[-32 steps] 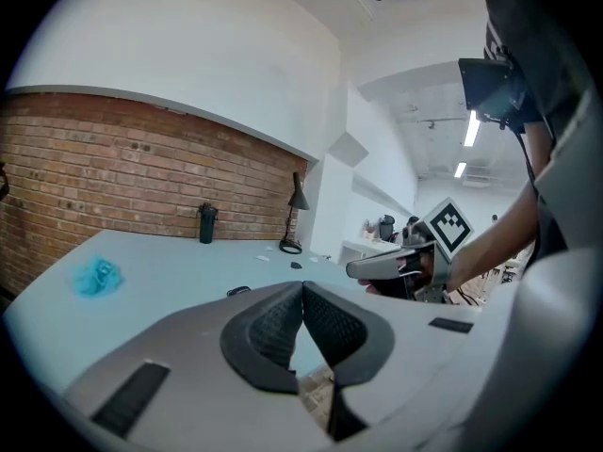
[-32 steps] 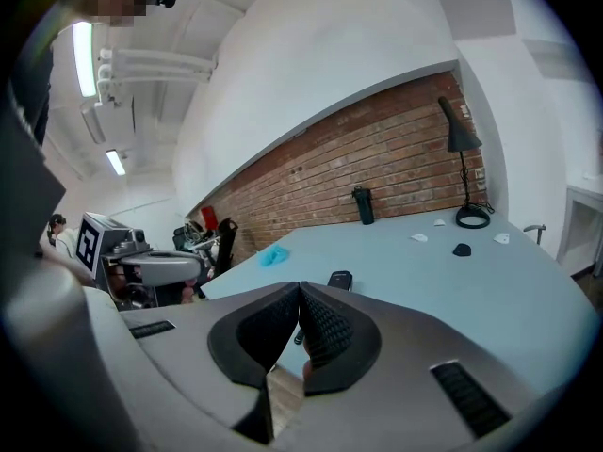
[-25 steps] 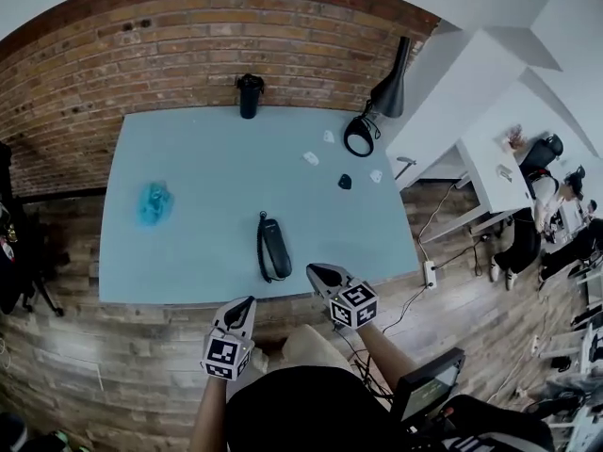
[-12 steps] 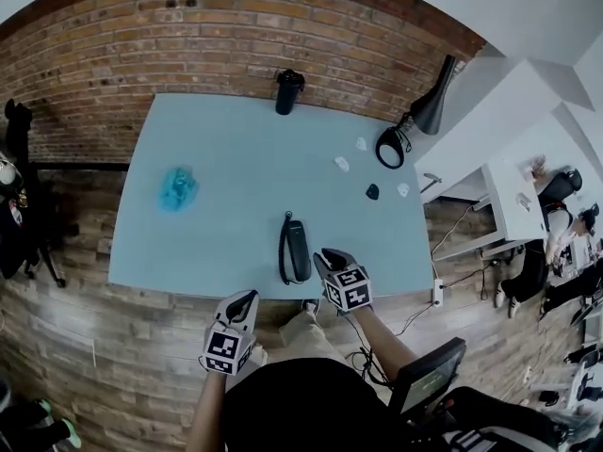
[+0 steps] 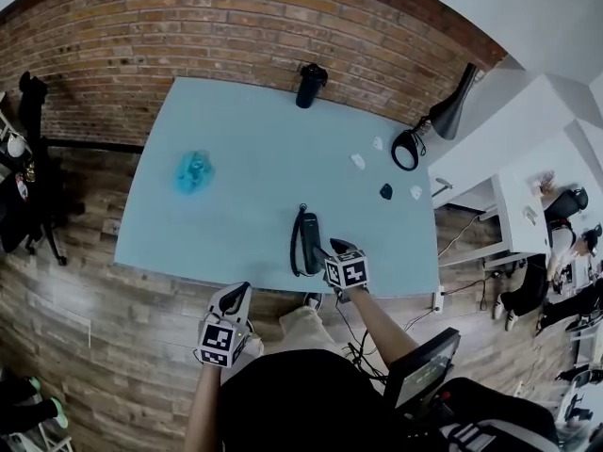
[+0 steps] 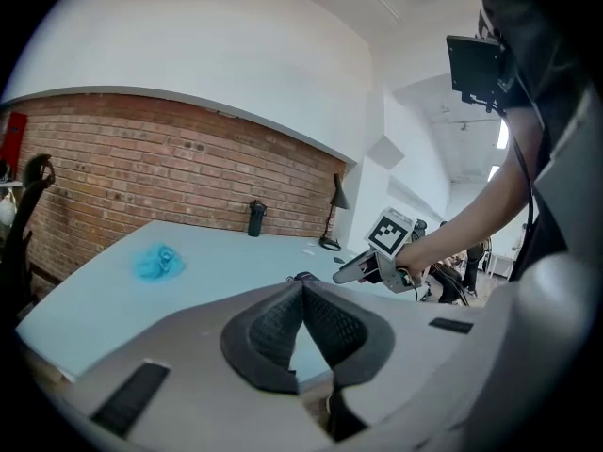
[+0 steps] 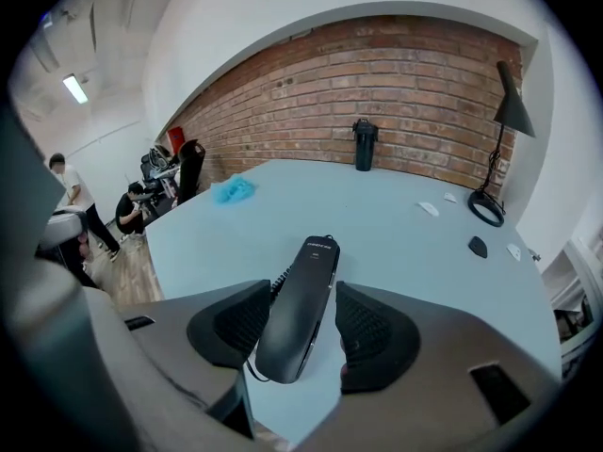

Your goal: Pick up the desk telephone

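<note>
We note: since a second ago right gripper [image 5: 336, 249] came down to near edge of desk [image 5: 236, 149], jaws opening, now astride desk telephone [image 5: 308, 238] lying flat, pads not yet touching. Left gripper [image 5: 236, 298] clenched, empty, off desk. We judge grasp is next

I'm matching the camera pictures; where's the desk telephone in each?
Head view: desk telephone at the table's near edge.
Left gripper view: its tip, just above the jaws.
Right gripper view: centre, between the opening jaws.
Shared landmark: black bottle by the brick wall.
</note>
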The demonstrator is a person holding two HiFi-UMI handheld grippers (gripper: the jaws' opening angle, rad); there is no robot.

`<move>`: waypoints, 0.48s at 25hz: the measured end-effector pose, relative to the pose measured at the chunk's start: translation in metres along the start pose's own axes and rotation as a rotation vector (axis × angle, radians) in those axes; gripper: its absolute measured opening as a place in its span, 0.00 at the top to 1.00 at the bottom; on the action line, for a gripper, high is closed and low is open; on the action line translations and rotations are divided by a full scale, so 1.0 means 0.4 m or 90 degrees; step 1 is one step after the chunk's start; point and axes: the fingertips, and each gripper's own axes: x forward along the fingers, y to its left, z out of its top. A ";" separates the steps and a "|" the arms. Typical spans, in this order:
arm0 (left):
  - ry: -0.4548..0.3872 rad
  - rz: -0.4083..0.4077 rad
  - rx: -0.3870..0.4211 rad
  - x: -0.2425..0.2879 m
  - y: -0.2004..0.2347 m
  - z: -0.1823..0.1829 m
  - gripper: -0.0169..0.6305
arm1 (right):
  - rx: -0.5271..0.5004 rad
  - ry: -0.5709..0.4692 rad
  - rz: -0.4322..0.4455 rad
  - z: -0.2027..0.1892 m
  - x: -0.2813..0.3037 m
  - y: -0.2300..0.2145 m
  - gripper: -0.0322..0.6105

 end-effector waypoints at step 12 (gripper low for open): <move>0.019 0.024 -0.003 -0.056 0.037 -0.027 0.94 | 0.000 0.048 -0.020 -0.051 0.089 0.018 0.45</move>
